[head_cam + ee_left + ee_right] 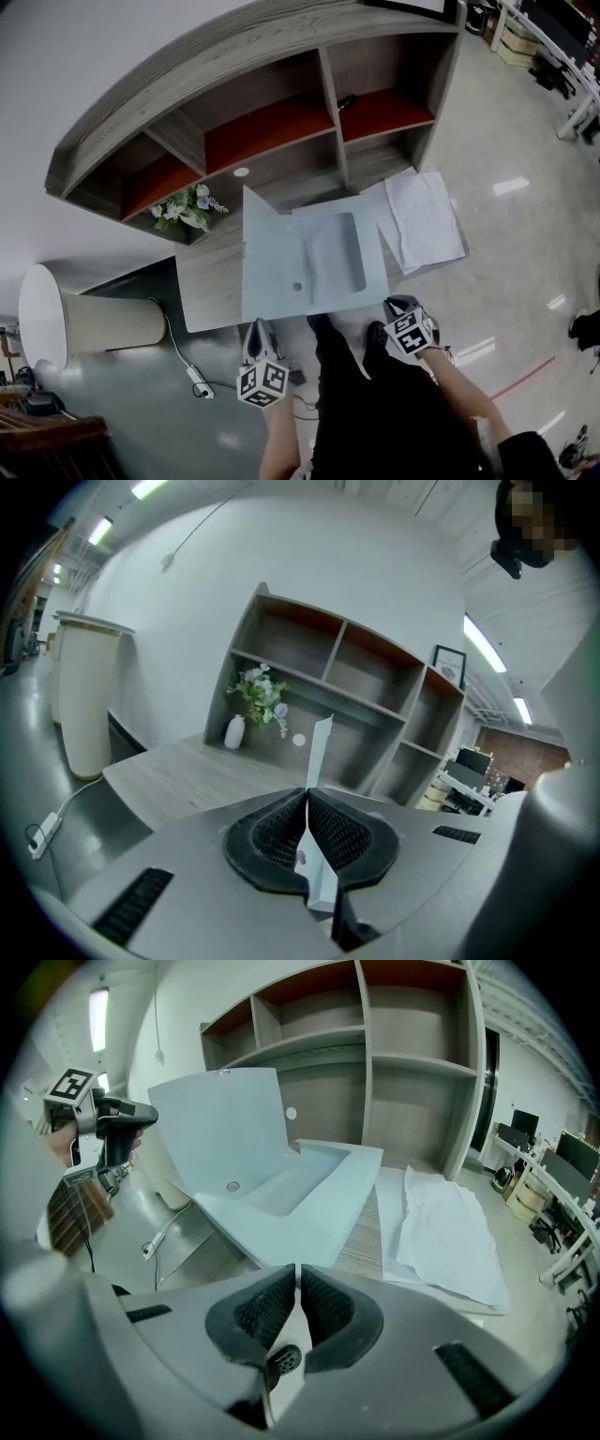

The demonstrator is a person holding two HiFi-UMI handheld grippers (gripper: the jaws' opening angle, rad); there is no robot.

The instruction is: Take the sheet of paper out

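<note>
Fingers point(274, 841) on the left gripper point(257, 330) are pinched shut on the stiff flap point(267, 248) of a pale-blue frosted plastic folder point(370, 281), standing it up. The sheet of paper point(335, 251) shows as a paler rectangle inside. Right gripper point(392, 305) is clamped on the folder's near edge; wrinkled white sheets point(424, 220) lie right on the wood-grain counter point(211, 272).

Office, shelved desk point(211, 272), monitors point(525, 1122) behind
</note>
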